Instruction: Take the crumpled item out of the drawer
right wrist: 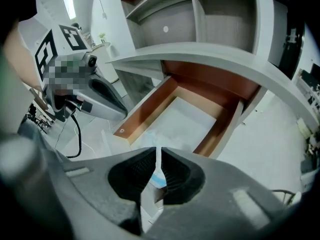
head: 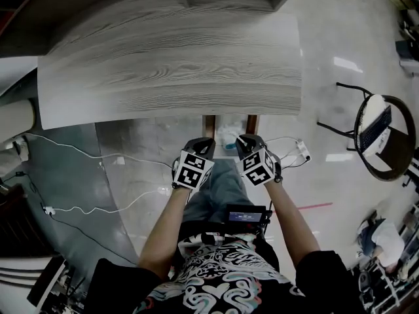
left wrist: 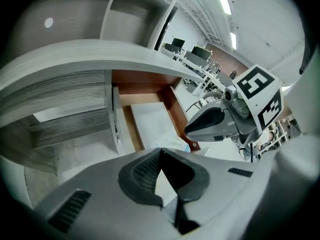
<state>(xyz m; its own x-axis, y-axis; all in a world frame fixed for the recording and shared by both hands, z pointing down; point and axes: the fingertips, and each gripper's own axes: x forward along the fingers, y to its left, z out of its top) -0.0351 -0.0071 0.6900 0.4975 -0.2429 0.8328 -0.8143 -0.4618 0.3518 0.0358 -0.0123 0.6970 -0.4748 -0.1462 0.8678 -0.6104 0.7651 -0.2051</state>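
Under the grey wood desk (head: 170, 57) the brown drawer (head: 209, 124) stands pulled out, its white floor bare (right wrist: 190, 119). A pale white-and-blue crumpled item (head: 229, 144) lies at the drawer's front edge (left wrist: 177, 143). My right gripper (right wrist: 158, 151) is shut on a thin fold of that item (right wrist: 157, 176), which runs down between the pads. In the head view it (head: 243, 141) is at the drawer's front right corner. My left gripper (left wrist: 161, 153) is shut with nothing in it, just left of the drawer front (head: 201, 142). The right gripper's body (left wrist: 220, 121) shows beside it.
White cables (head: 85, 208) trail over the shiny floor at the left. A power strip (head: 301, 150) lies right of the drawer. At the far right is a round black-framed chair (head: 386, 136). Open shelves (right wrist: 225, 14) rise above the desk.
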